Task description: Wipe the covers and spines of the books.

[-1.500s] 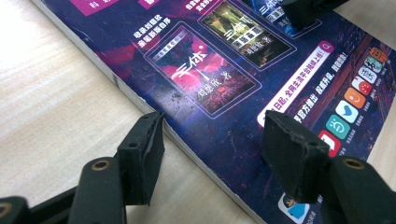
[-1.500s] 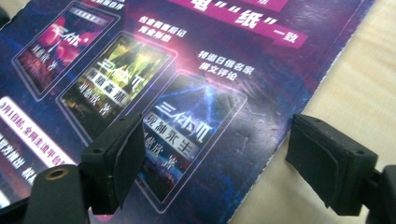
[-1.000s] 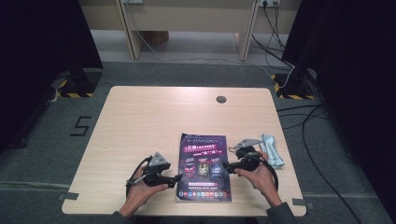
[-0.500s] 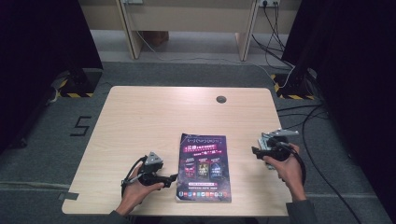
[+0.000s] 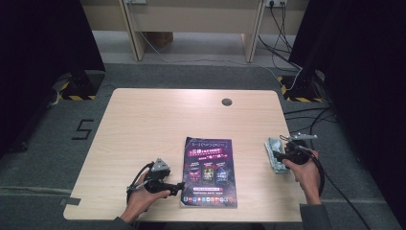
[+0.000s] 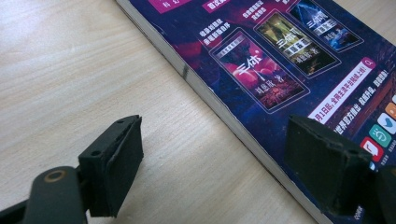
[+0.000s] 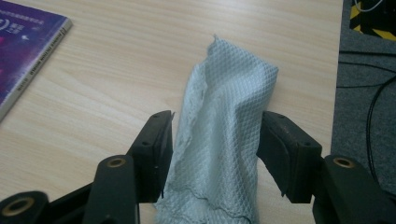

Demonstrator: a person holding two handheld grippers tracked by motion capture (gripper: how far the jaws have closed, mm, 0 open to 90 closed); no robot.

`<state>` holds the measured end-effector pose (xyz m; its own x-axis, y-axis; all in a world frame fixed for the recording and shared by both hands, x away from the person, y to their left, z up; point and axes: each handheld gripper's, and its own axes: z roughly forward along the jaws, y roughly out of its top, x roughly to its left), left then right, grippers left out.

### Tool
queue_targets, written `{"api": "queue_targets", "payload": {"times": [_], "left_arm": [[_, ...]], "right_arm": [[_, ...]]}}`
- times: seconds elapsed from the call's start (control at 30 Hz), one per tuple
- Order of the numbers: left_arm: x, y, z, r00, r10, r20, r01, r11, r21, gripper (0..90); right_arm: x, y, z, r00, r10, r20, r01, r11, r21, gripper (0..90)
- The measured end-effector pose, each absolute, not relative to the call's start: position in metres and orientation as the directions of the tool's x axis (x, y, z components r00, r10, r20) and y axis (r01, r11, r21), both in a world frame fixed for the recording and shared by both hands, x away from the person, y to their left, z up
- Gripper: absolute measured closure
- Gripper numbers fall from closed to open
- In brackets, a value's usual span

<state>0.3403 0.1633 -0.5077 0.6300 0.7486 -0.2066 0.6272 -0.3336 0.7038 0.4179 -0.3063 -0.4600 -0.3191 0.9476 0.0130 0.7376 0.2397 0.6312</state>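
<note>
Bench (image 5: pixel 143 124): pale wood top, carries everything in hand; both hands come in over its near edge.

Magazine (image 5: pixel 209 171): dark purple cover, lying flat near the middle of the near edge, just beside the left gripper on its jaw side and well apart from the right gripper. In the left gripper view its spine edge (image 6: pixel 205 93) runs diagonally between the two jaws, one jaw over bare wood, the other over the cover.

Cloth (image 7: pixel 224 126): pale blue-grey, waffle-textured, folded into a long crumpled strip near the bench's right edge. In the high view it (image 5: pixel 274 152) lies directly under the right gripper's tips.

Left gripper (image 5: pixel 179 186): resting low on the bench, jaws spread wide and released, nothing pressed between them; they have just been opening.

Right gripper (image 7: pixel 215 154): pointed down along the cloth, jaws straddling the strip. They have just been closing; the left jaw sits against the cloth's frayed edge, the right jaw just beside its fold. Cannot tell whether the pads press yet. In the high view this gripper (image 5: pixel 280 155) sits just beside the bench's right edge.
</note>
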Motion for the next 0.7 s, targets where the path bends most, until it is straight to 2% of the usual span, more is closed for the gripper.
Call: {"api": "queue_targets", "payload": {"times": [0.5,0.63,0.7], "left_arm": [[0.338,0.158,-0.509,0.65,0.732,-0.204,0.62,-0.355,0.699,19.0],[0.338,0.157,-0.51,0.654,0.729,-0.202,0.616,-0.359,0.701,18.9],[0.338,0.156,-0.51,0.656,0.728,-0.2,0.616,-0.363,0.699,18.9]], "right_arm": [[0.425,-0.293,-0.481,-0.348,0.937,-0.022,0.766,0.298,0.569,41.9],[0.427,-0.288,-0.486,-0.353,0.934,-0.059,0.773,0.327,0.544,43.3],[0.428,-0.287,-0.487,-0.353,0.933,-0.073,0.773,0.335,0.539,46.8]]}}
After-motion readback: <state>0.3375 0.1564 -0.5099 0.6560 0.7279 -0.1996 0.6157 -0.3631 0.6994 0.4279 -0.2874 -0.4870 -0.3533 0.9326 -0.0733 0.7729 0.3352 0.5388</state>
